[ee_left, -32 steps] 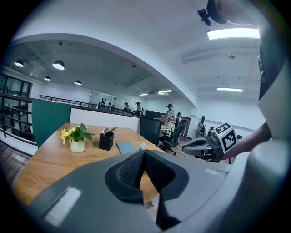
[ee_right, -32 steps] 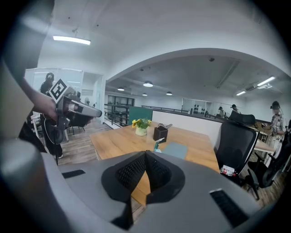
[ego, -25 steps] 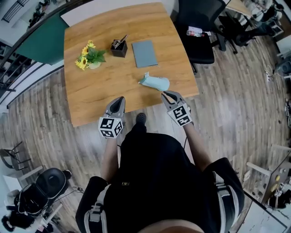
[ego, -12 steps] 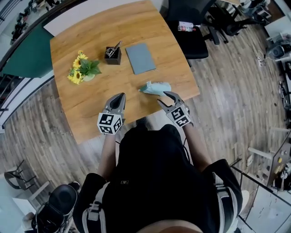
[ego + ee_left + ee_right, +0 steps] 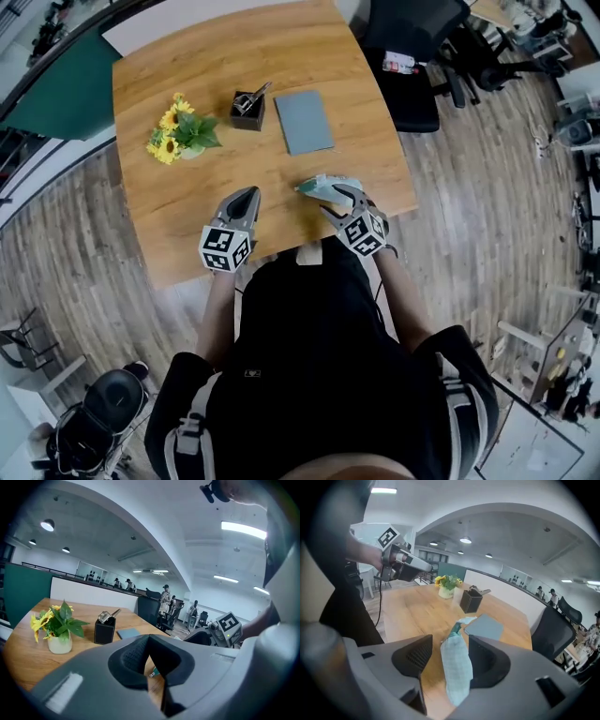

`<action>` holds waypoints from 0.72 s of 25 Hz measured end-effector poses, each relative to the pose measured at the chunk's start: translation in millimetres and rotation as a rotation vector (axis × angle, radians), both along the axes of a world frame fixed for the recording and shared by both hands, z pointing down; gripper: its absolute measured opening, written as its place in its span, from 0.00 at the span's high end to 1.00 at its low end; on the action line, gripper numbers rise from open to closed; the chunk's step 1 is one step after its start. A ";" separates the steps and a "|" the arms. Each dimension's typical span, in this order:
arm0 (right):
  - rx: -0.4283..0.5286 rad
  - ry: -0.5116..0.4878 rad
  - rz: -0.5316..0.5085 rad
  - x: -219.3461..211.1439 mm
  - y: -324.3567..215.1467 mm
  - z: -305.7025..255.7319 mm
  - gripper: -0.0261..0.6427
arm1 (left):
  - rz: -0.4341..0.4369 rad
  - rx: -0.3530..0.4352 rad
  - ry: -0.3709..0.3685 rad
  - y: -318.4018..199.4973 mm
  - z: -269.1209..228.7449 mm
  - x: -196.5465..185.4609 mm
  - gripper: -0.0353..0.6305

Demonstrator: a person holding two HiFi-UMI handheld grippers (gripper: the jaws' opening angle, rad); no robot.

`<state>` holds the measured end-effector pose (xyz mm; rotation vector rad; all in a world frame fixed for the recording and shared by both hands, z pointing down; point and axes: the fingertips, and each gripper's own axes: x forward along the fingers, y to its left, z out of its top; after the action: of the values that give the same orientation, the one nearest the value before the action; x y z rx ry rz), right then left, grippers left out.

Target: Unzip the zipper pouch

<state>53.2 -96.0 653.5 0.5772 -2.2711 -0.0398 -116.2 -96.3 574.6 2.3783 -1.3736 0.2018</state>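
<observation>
Zipper pouch (image 5: 321, 184) lies centre-right of frame, nr table (image 5: 309, 56) edge; right hand-held gripper (image 5: 339, 200) jaws have just been opening, spread w/ pouch between, not pressed; left hand-held gripper (image 5: 247, 195) pressed together, empty; risk: off-centre pinch shoves pouch off edge.

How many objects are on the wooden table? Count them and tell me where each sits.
4: the sunflower pot at the far left; the black holder to its right; the grey notebook right of that; the pale pouch nearest the person. None appears hidden.
</observation>
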 end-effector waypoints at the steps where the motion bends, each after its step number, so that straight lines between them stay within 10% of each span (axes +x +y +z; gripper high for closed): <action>1: 0.000 0.005 -0.015 -0.9 -2.9 1.6 0.60 | -0.016 -0.004 0.000 1.5 1.2 -2.1 0.95; 18: -0.079 0.085 -0.301 -22.3 -27.1 40.8 0.64 | -0.338 -0.062 0.016 52.8 2.1 -22.1 0.95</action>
<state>30.9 -123.1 694.3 0.1859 -2.2470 -0.1199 -138.3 -43.5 576.7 2.0538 -1.7069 0.1280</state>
